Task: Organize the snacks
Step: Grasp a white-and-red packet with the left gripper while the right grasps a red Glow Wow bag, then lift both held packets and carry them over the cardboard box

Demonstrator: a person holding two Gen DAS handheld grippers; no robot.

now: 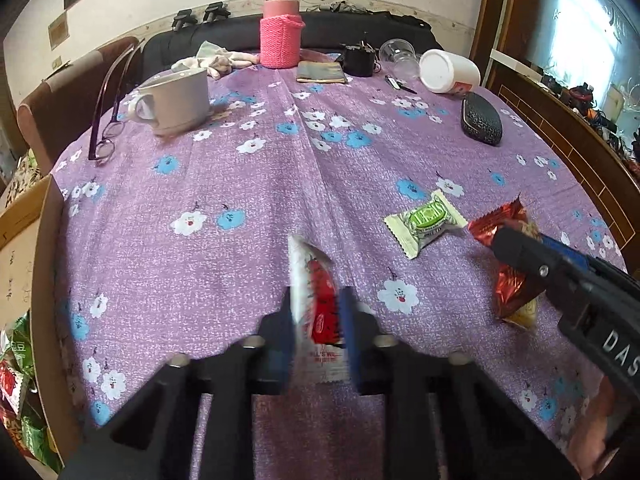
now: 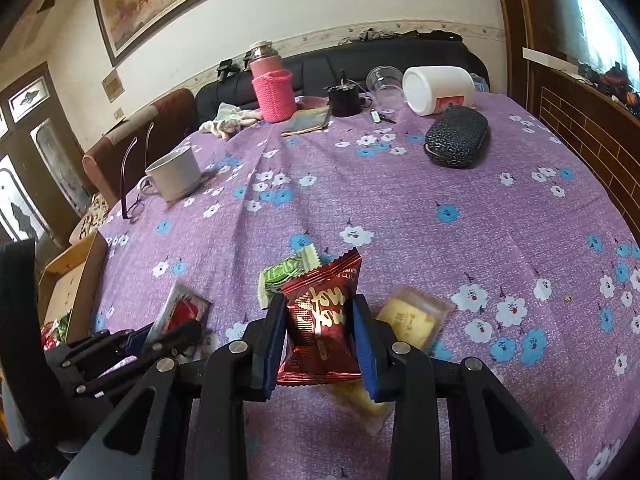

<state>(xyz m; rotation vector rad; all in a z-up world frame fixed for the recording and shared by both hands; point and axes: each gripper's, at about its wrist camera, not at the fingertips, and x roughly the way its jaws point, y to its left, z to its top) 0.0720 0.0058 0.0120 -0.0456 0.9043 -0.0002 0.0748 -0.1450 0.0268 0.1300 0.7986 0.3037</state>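
Note:
In the left wrist view my left gripper [image 1: 318, 312] is shut on a white-and-red snack packet [image 1: 316, 300], which stands on edge just above the purple flowered tablecloth [image 1: 240, 184]. My right gripper [image 2: 320, 308] is shut on a red foil snack packet [image 2: 320, 320]. A green-and-white packet [image 2: 280, 276] lies just behind it. Two yellow packets lie beside [image 2: 408, 316] and under [image 2: 360, 400] the foil one. In the left wrist view the green packet [image 1: 426, 222] is to the right, near the right gripper [image 1: 520, 236] and its foil packet [image 1: 506, 284].
A cardboard box [image 1: 24, 248] holding several snack packets stands off the table's left edge. A white mug [image 1: 176, 100], glasses [image 1: 106, 136], a pink-sleeved flask [image 1: 280, 32], a black case [image 1: 480, 118] and a tipped white jar [image 1: 448, 70] sit further back.

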